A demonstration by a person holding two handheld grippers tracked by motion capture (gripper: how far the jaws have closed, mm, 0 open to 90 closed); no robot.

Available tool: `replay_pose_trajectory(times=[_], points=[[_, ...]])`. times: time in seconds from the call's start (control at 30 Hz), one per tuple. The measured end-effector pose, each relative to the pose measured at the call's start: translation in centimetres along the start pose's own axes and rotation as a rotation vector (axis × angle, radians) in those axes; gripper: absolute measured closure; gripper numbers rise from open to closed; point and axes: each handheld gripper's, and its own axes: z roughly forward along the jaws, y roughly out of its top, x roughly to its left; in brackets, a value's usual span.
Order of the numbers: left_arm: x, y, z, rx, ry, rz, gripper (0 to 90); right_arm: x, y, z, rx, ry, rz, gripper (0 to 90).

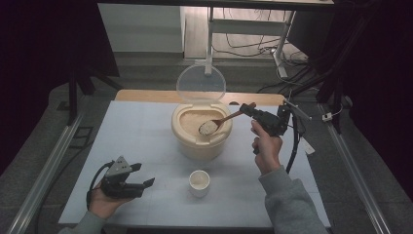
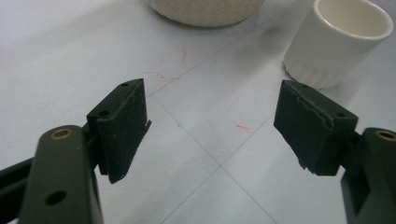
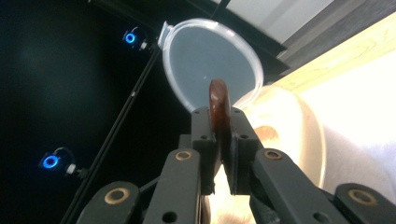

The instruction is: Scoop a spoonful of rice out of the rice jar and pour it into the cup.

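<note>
Right gripper (image 1: 253, 111) has its fingers clamped tight on the wooden spoon (image 1: 225, 119), its bowl heaped with rice over the open rice tub (image 1: 201, 131). Left gripper (image 1: 142, 176) rests low on the worktop (image 1: 136, 136), fingers wide apart, empty, near the white cup (image 1: 199, 183).

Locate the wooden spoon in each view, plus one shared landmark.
High view: wooden spoon at centre, bowl heaped with rice over the rice container, handle clamped in the right tool.
Left gripper view: spoon not in it; the open left tool faces the white cup.
Right gripper view: spoon edge-on at centre, between the jaws.
Shared landmark: the container's clear lid.
</note>
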Motion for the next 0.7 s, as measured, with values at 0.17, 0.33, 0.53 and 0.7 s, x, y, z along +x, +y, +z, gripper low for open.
replay_pose_trajectory(times=[0.17, 0.33, 0.53, 0.7], points=[[0.1, -0.1, 0.0, 0.002, 0.001, -0.004, 25.3, 0.1, -1.0, -0.6, 0.038, 0.021, 0.014, 83.4], [0.1, -0.1, 0.0, 0.003, 0.002, -0.005, 25.2, 0.3, -2.1, -1.2, 0.085, 0.04, 0.005, 83.4], [0.1, -0.1, 0.1, 0.005, 0.006, -0.007, 25.2, 0.3, -3.4, -1.9, 0.128, 0.044, -0.017, 83.3], [0.1, -0.1, 0.1, 0.006, 0.007, -0.007, 25.3, 0.0, -4.3, -2.4, 0.156, 0.034, -0.03, 83.3]])
